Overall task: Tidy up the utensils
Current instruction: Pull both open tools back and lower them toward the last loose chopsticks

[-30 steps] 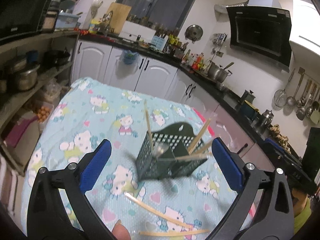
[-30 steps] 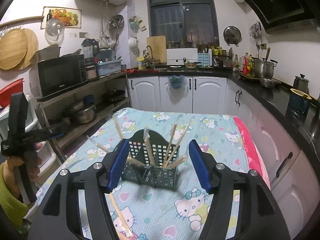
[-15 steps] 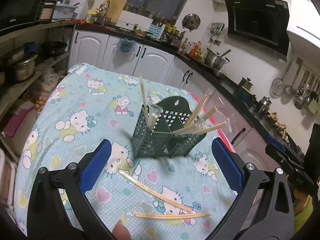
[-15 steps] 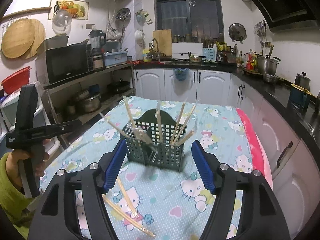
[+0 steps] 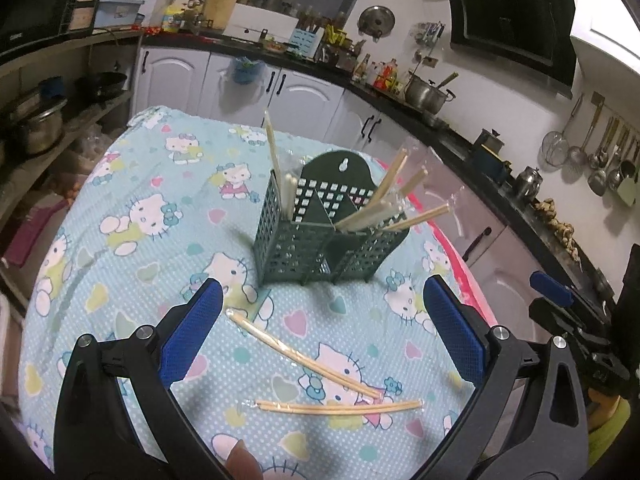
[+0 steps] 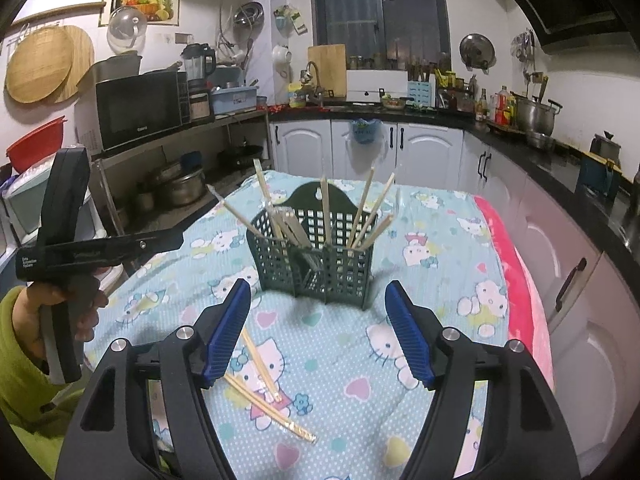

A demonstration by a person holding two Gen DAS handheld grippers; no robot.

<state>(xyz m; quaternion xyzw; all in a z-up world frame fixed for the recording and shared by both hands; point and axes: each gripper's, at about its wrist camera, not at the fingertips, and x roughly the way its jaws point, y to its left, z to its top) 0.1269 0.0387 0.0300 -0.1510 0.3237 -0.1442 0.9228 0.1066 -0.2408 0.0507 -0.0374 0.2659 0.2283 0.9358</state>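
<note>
- Our left tongs stood wide with nothing between the blue pads, and so did our right tongs; both hung empty above the table.
- We judged they were held open and angled down to reach the two wrapped chopstick pairs lying loose on the cloth near the pads.
- The green basket stood upright just beyond them, with other chopsticks already leaning in its compartments.
- The cartoon-cat tablecloth covered the table; white cabinets, a black counter and hanging pans ringed the kitchen.
</note>
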